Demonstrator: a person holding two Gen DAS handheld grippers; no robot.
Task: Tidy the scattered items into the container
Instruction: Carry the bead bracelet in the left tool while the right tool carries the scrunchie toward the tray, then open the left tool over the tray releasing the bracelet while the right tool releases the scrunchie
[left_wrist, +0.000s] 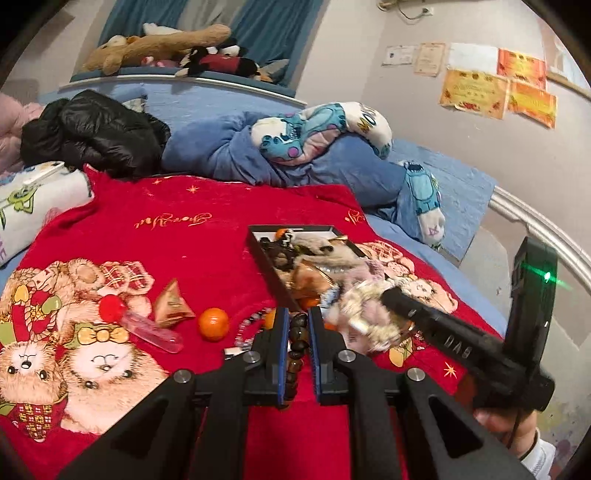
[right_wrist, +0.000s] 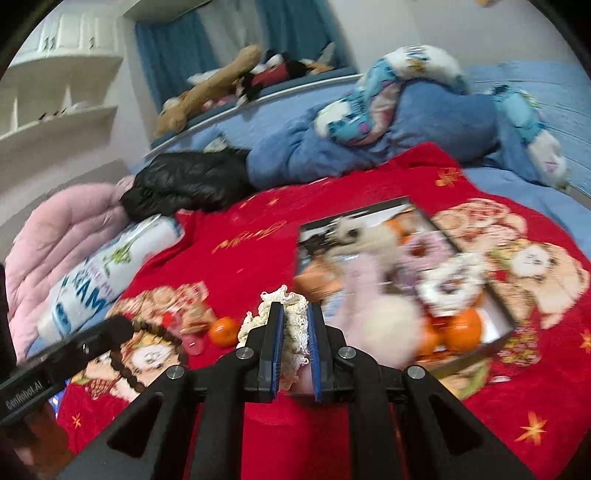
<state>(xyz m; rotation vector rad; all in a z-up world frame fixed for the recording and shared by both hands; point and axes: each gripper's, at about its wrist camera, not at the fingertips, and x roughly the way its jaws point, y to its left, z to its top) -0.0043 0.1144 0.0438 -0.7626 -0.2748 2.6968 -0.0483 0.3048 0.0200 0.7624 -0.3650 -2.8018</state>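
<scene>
My left gripper (left_wrist: 297, 321) is shut on a brown bead bracelet (left_wrist: 298, 347), held above the red blanket near the black tray's near corner. My right gripper (right_wrist: 295, 317) is shut on a cream lace scrunchie (right_wrist: 291, 325), just left of the tray. The black tray (left_wrist: 269, 266) holds plush toys, scrunchies and oranges; in the right wrist view the tray (right_wrist: 491, 291) is blurred. On the blanket lie an orange (left_wrist: 213, 324), a gold pyramid packet (left_wrist: 171, 304) and a clear tube with a red pompom (left_wrist: 147, 326). The right gripper (left_wrist: 391, 299) shows at the tray in the left wrist view.
The red blanket (left_wrist: 184, 236) covers a bed with a blue duvet (left_wrist: 229, 147), a black jacket (left_wrist: 92, 129), a white printed pillow (left_wrist: 33, 206) and a blue plush toy (left_wrist: 317, 129). A wall with posters (left_wrist: 480, 88) is on the right. A pink quilt (right_wrist: 55, 236) lies left.
</scene>
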